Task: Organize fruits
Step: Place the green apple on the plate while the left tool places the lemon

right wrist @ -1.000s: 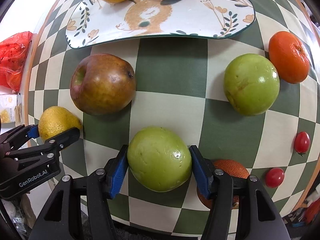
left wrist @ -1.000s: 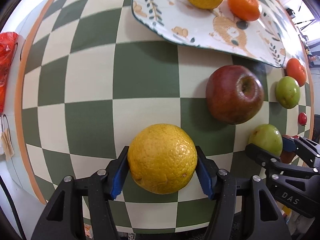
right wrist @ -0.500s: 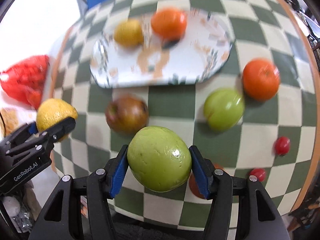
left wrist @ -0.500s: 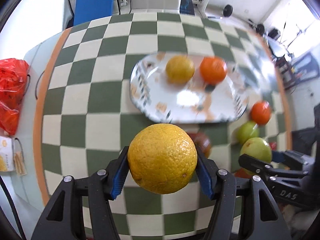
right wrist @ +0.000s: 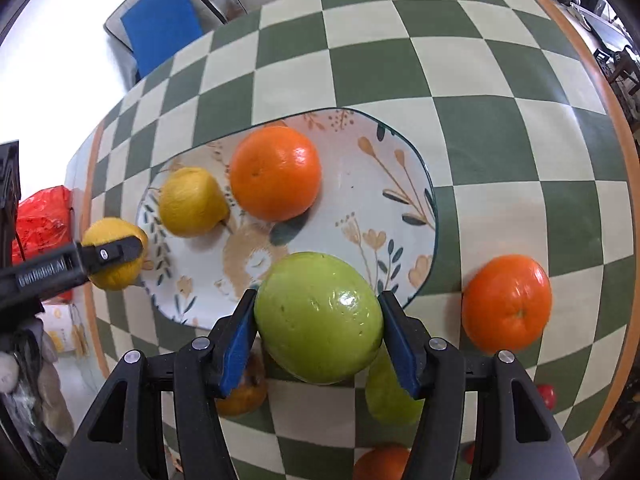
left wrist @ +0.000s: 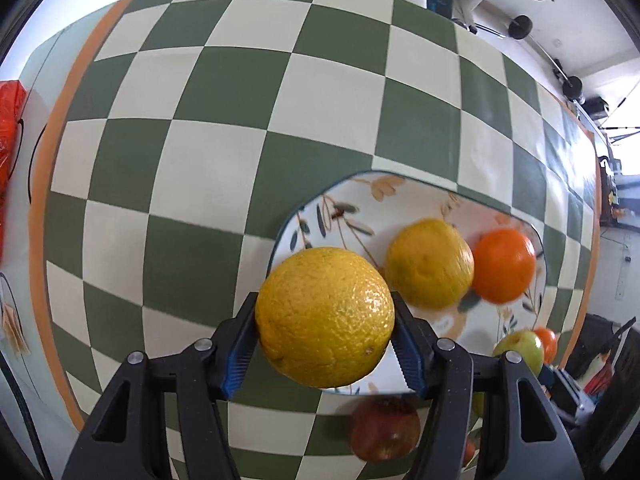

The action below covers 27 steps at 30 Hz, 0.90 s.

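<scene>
My left gripper (left wrist: 325, 340) is shut on a yellow orange (left wrist: 324, 316) and holds it in the air over the left end of the floral plate (left wrist: 404, 204). My right gripper (right wrist: 318, 336) is shut on a green apple (right wrist: 318, 316) and holds it above the plate's (right wrist: 380, 184) near rim. On the plate lie a yellow citrus (right wrist: 192, 202) and an orange (right wrist: 276, 172). The left gripper with its yellow orange (right wrist: 114, 254) also shows at the left of the right wrist view.
On the checkered cloth (right wrist: 500, 128) near the plate lie an orange (right wrist: 506, 308), another green apple (right wrist: 390, 396), a red apple (left wrist: 384, 428), a cherry tomato (right wrist: 547, 394) and more fruit below. A red bag (right wrist: 40, 220) lies off the table's left edge.
Both grippers lifted their fruits off the cloth and carried them forward, so that they now hang over the plate. The fruit on the cloth has not moved.
</scene>
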{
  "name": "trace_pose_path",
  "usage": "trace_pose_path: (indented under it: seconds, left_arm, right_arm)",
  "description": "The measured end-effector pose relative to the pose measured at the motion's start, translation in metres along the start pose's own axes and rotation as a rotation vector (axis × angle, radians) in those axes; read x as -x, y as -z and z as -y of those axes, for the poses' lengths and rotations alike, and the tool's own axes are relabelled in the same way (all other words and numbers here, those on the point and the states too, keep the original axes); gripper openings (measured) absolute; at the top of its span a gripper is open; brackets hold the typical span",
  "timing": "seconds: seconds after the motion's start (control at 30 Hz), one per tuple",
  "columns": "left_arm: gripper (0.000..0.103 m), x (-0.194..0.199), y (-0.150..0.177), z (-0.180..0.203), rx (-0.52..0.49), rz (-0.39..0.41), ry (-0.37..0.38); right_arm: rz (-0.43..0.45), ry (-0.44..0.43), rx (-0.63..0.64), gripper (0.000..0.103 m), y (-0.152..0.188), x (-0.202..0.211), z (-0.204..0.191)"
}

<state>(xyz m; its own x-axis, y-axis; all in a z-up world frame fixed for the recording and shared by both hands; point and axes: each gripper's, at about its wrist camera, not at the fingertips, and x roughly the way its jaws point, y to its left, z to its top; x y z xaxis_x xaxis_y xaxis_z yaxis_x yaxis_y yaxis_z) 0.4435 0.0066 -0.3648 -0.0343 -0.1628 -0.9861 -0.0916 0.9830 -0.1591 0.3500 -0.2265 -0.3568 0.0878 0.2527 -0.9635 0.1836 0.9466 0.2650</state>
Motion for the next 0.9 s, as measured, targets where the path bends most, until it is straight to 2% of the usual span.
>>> trace_pose_path:
  seconds: [0.13, 0.33, 0.57, 0.7, 0.77, 0.83, 0.9]
  left_arm:
    - [0.059, -0.010, -0.016, 0.002, 0.016, -0.026, 0.001]
    - [0.060, -0.012, -0.024, 0.013, -0.037, -0.014, -0.070]
    - [0.067, -0.014, -0.025, 0.011, -0.017, -0.005, -0.057]
    - [0.078, -0.014, -0.015, -0.002, -0.001, 0.007, -0.062]
    - [0.090, -0.008, -0.005, -0.006, -0.004, 0.031, -0.084]
    - [0.092, 0.000, 0.008, -0.006, -0.018, 0.058, -0.107]
    - [0.092, 0.009, 0.021, -0.005, -0.040, 0.088, -0.139]
  right_arm:
    - [-0.034, 0.019, 0.007, 0.062, -0.009, -0.021, 0.001]
    - [-0.054, 0.043, 0.041, 0.062, -0.014, -0.035, -0.002]
    - [-0.069, 0.065, 0.076, 0.064, -0.013, -0.040, -0.010]
    - [-0.068, 0.062, 0.077, 0.076, -0.014, -0.037, -0.015]
    - [-0.054, 0.083, 0.080, 0.082, -0.014, -0.031, -0.017]
    - [-0.034, 0.097, 0.088, 0.093, -0.013, -0.022, -0.019]
    - [-0.013, 0.117, 0.094, 0.096, -0.010, -0.013, -0.021]
